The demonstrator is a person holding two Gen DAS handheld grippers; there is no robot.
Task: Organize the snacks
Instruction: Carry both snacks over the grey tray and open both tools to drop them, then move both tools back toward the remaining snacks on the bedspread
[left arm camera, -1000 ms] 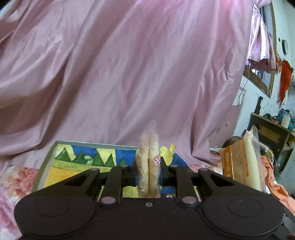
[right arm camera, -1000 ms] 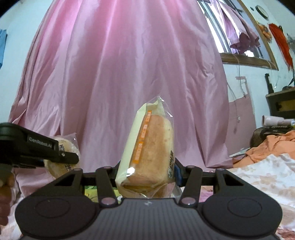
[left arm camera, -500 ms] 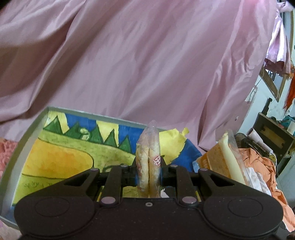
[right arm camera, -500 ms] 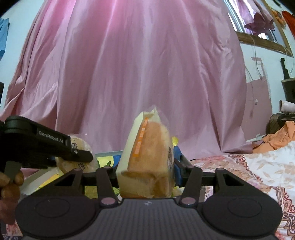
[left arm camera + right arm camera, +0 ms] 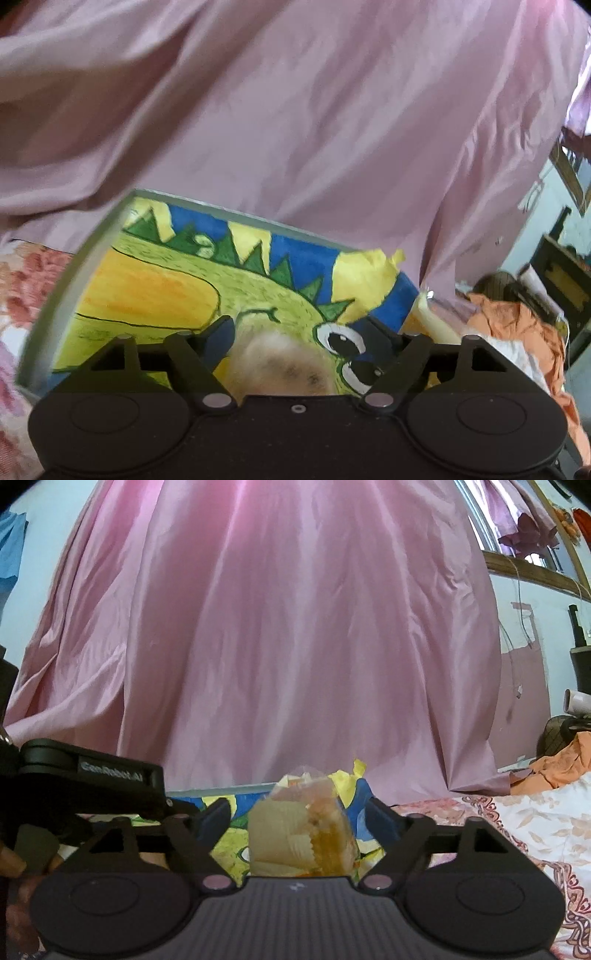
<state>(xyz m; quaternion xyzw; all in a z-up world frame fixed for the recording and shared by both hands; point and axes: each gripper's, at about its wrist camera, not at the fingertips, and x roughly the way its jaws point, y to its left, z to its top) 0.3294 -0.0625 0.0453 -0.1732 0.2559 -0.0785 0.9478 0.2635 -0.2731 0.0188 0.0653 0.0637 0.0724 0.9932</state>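
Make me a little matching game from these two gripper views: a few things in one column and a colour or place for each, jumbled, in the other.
Things:
1. draped satin curtain
2. crumpled cloth at far right
3. wrapped sponge-cake snack
4. painted cartoon tray

Descriptions:
A. orange
B. between the right gripper's spread fingers, untouched by either
C. pink, filling the background
D. yellow, green and blue, grey-rimmed

Pairs: 1-C, 2-A, 3-B, 4-D
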